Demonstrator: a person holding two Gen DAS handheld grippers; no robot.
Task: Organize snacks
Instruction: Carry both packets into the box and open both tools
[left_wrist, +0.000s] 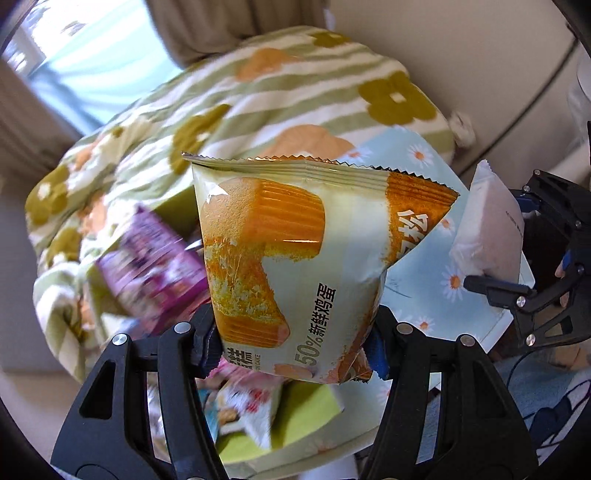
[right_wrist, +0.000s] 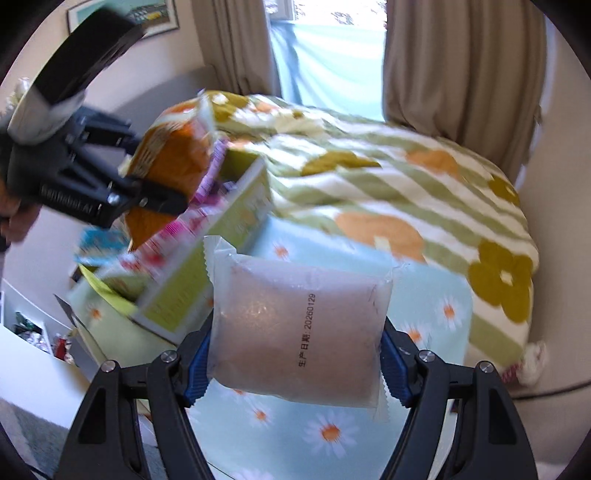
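Observation:
My left gripper (left_wrist: 293, 345) is shut on an orange-and-cream cake packet (left_wrist: 291, 243), held up above a green snack box (left_wrist: 310, 410). The same packet (right_wrist: 173, 162) and left gripper (right_wrist: 147, 184) show at the upper left of the right wrist view. My right gripper (right_wrist: 295, 363) is shut on a frosted pinkish snack pouch (right_wrist: 299, 325) with a printed date, lifted over a light blue daisy cloth (right_wrist: 424, 295). In the left wrist view that pouch (left_wrist: 487, 225) and the right gripper (left_wrist: 517, 295) sit at the right edge.
The green box (right_wrist: 207, 266) holds several packets, among them a purple one (left_wrist: 155, 266). A striped flower blanket (right_wrist: 406, 177) covers the bed behind. Curtains (right_wrist: 461, 62) and a window are at the back. A white shelf (right_wrist: 29, 354) stands at the lower left.

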